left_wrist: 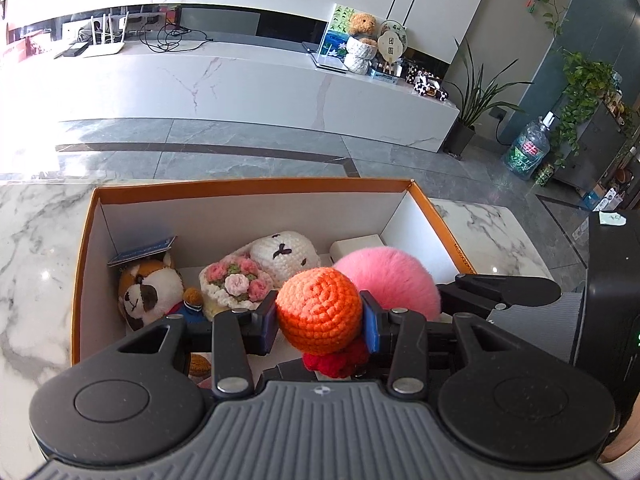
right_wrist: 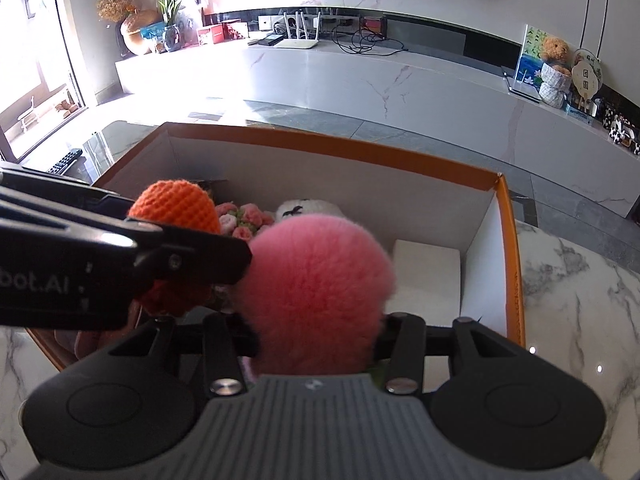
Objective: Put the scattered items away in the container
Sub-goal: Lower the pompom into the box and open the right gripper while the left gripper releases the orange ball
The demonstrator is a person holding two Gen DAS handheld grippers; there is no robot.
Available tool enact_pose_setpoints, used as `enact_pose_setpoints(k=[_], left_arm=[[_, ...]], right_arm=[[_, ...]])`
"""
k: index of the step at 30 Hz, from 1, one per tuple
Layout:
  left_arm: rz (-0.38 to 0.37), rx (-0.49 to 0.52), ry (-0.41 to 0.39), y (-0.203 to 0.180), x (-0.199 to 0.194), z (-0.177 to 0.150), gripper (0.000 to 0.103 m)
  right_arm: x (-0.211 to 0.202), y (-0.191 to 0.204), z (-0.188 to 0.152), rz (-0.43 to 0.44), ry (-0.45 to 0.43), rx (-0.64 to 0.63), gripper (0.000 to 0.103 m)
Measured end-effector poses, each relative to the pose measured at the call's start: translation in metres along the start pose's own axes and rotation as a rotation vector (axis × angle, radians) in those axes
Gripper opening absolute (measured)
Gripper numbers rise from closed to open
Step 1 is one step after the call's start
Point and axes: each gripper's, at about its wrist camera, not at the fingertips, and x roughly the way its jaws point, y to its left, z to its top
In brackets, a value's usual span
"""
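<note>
Over the orange-rimmed cardboard box [left_wrist: 256,186] my left gripper [left_wrist: 320,318] is shut on an orange crochet ball toy [left_wrist: 316,300] with a red knitted part below it. Its blue pads press the ball on both sides. Just to the right, my right gripper [right_wrist: 316,332] is shut on a fluffy pink pompom [right_wrist: 316,272], whose fur hides the fingertips. In the right wrist view the left gripper [right_wrist: 160,248] and the orange toy [right_wrist: 176,204] show at the left, above the box [right_wrist: 328,150]. Both toys hang above the box floor.
In the box lie a brown-and-white plush [left_wrist: 148,292], a crochet flower bouquet [left_wrist: 236,284], a white crochet toy [left_wrist: 286,254] and a small white carton [left_wrist: 360,246]. The box stands on a marble table [left_wrist: 36,248]. A black device [left_wrist: 608,280] stands at the right.
</note>
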Motion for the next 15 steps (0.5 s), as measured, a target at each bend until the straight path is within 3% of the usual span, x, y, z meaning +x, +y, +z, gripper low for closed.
enact_pose_setpoints(k=[6, 15], left_arm=[[0.008, -0.005, 0.008, 0.002, 0.004, 0.002, 0.047], [0.004, -0.003, 0.016, -0.002, 0.006, 0.002, 0.047]], right_arm=[[0.007, 0.002, 0.009, -0.014, 0.023, -0.046, 0.053], [-0.005, -0.01, 0.006, -0.043, -0.04, -0.006, 0.054]])
